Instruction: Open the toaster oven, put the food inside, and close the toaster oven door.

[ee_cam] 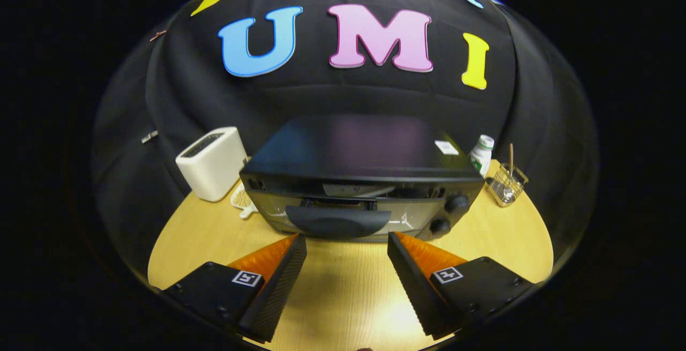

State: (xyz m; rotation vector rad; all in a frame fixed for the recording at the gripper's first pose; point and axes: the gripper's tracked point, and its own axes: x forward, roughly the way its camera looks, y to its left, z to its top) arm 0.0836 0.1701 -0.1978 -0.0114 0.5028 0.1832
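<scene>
Round wooden table point(348, 286) filled booth floor. Black toaster oven point(362, 179) sat mid-table, just beyond fingertips; door point(343, 214) tilted slightly ajar at top, handle point(337, 221) facing gripper. Gripper point(347, 239) hovered above tabletop, fingers spread wide, holding nothing. White toaster point(213, 162) stood beside oven on one side. Wire basket point(505, 185) and white bottle point(482, 152) stood on other side. Food: could not tell.
</scene>
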